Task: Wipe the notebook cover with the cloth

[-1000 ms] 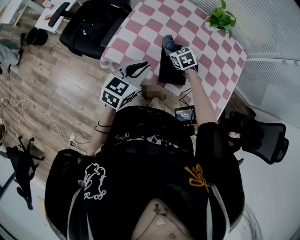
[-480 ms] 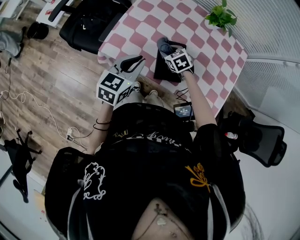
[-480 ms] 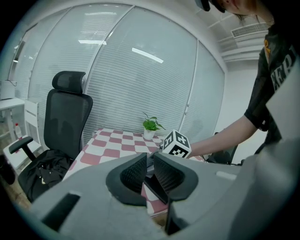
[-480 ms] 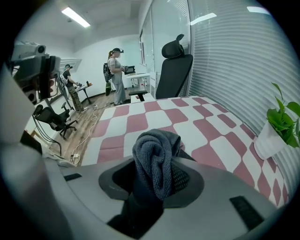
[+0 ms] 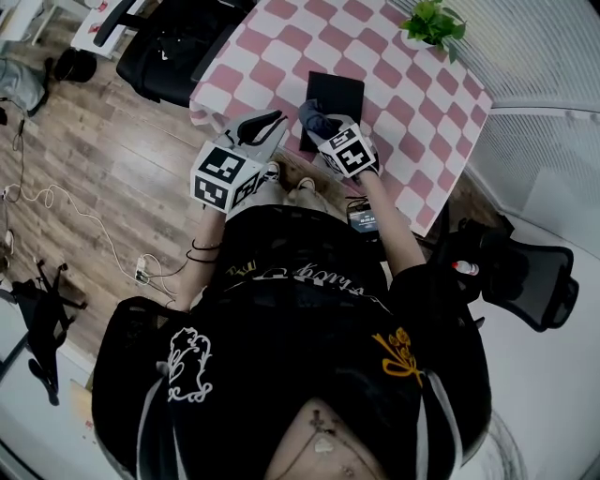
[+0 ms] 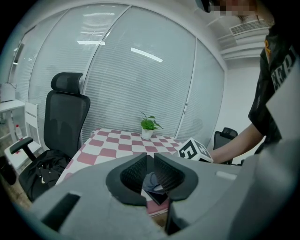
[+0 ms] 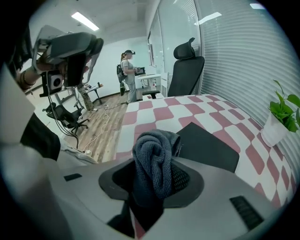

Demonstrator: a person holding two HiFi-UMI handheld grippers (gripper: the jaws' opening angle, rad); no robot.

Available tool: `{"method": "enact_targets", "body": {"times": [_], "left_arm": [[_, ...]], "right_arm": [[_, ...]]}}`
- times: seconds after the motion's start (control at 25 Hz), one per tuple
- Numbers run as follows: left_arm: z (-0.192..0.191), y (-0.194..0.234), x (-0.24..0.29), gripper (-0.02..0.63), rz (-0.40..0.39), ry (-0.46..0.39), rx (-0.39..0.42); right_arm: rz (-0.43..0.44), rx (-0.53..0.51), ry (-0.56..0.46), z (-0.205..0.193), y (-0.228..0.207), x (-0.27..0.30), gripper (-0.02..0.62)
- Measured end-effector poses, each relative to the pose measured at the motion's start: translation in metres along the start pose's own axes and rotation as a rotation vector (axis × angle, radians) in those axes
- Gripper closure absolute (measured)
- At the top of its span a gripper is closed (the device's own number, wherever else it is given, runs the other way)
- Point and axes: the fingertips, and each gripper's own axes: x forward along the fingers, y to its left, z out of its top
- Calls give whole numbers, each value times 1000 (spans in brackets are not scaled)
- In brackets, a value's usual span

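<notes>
Over the table (image 5: 403, 94) edge, right gripper (image 7: 154, 177) pinches soft, limp cloth (image 7: 152, 152) (bunched) — notebook (image 7: 208, 147) looks stiff, flat; left gripper (image 6: 151, 172) closed, empty.

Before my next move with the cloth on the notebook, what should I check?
1. Cloth clamped in the right gripper jaws: ok.
2. Notebook closed and flat on the table: ok.
3. Cloth touching the cover: cannot tell.
4. Left gripper clear of the notebook, jaws nearly together with nothing held: ok.
5. Plant out of the wiping path, at the far corner: ok.
</notes>
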Motion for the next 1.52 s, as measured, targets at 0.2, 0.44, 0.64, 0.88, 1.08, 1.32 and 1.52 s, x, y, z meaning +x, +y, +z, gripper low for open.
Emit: {"method": "enact_targets", "body": {"times": [0.2,0.44,0.64,0.88,1.08,1.32,1.52], "left_arm": [[-2,-9,2,549,-6,4,5],[-3,-17,2,549,-10,1,13],[-2,-21,1,549,-12,-4,15],[0,-24,1,549,-12,-7,23],[5,-24,2,549,-7,-15,29],[6,-18,-4,549,19,-16,25],[2,-14,-7,549,43,-11,15]], "right_arm": [[34,-3,2,-15,28,-8,462],[92,-42,15,-30,55,-16,462],[75,-65,1,-24,46,-23,462],[-25,-45,-56,3,-14,-35,462],[-109,-29,-29,18,-72,-29,462],[-170,-40,42,23,-118,-7,462],[-180,-109,101,14,-124,4,462]]}}
